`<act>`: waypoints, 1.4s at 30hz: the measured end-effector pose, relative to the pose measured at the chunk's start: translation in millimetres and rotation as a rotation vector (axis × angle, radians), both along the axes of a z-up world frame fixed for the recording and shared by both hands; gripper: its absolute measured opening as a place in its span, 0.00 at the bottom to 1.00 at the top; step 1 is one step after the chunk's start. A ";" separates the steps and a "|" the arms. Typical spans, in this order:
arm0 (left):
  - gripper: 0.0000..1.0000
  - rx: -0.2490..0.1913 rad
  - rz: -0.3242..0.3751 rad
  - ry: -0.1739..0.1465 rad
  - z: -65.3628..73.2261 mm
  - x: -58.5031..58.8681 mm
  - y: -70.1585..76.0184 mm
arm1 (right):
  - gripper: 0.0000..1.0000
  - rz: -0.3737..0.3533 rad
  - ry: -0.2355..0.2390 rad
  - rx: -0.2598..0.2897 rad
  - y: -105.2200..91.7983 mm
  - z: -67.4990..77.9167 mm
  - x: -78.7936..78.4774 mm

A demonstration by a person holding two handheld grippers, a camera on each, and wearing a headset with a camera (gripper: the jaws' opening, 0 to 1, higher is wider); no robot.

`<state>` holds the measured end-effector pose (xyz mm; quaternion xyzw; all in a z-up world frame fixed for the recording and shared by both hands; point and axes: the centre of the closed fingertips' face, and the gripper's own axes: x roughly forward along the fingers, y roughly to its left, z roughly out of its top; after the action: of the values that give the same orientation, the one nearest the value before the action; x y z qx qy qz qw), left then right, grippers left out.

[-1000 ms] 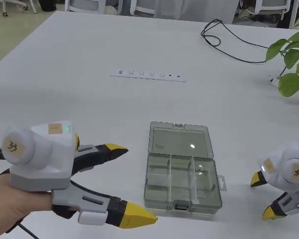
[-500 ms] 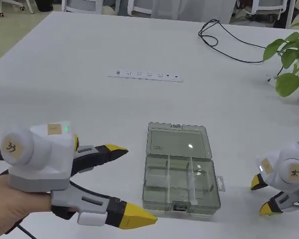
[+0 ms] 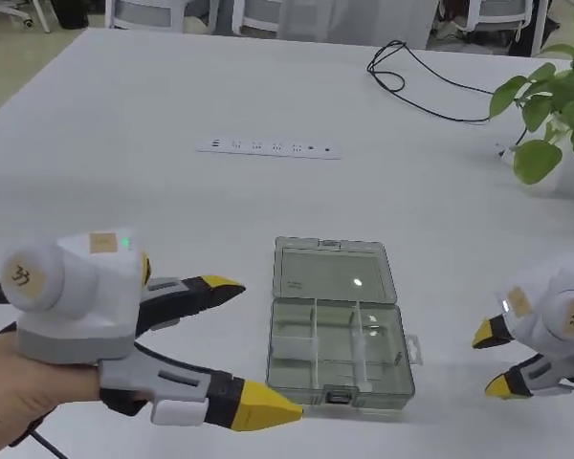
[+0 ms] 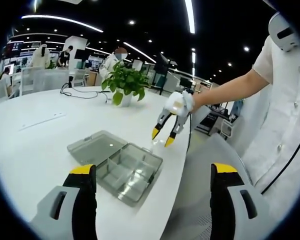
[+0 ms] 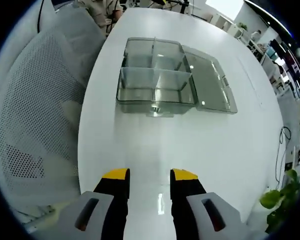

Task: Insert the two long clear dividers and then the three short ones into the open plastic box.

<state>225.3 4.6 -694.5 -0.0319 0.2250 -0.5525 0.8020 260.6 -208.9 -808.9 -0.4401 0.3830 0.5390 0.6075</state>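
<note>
Down in the lower left of the head view, the left gripper (image 3: 249, 349), a white and grey body with black jaws tipped in yellow, sits in a hand (image 3: 24, 397). Its jaws are spread wide with nothing between them. At the lower right edge the right gripper (image 3: 491, 360), built the same way, points its yellow tips toward the frame's centre. Its jaws stand a little apart, gripping nothing, and its own view shows bare tabletop through the narrow gap.

Between the two tools, low in the centre, rests the clear grey-tinted rectangular plastic box (image 3: 333, 273). Neither gripper touches it, and its lid lies flat open toward the top of the frame. Clear plastic dividers (image 3: 316, 339) stand upright inside the tray, running both lengthwise and across and splitting it into compartments; how many I cannot count for certain.

All of it lies on a broad white table (image 3: 124, 172). Higher up, a slim white power strip (image 3: 268, 147) lies across the middle, a looped black cable (image 3: 375, 69) trails at the upper right, and a green leafy plant (image 3: 534, 161) stands at the right edge.
</note>
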 end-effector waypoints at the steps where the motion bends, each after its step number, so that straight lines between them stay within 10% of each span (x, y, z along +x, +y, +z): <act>1: 0.96 -0.001 0.001 0.001 0.8 0.6 -1.1 | 0.33 -0.009 -0.015 0.011 2.5 6.3 0.4; 9: 0.89 -0.067 0.020 0.032 16.4 6.3 -18.7 | 0.33 -0.051 -0.090 0.081 21.6 50.8 -4.8; 23: 0.63 -0.209 0.078 0.236 39.6 14.2 -60.1 | 0.33 -0.058 -0.202 0.152 63.8 119.3 -17.5; 42: 0.23 -0.259 0.085 0.450 36.7 2.8 -102.0 | 0.33 -0.016 -0.238 0.194 110.6 151.3 -41.0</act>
<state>228.2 -97.5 -657.8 -0.2658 0.3236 -0.5215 0.7434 219.6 -98.4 -657.6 -0.4369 0.2579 0.5130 0.6924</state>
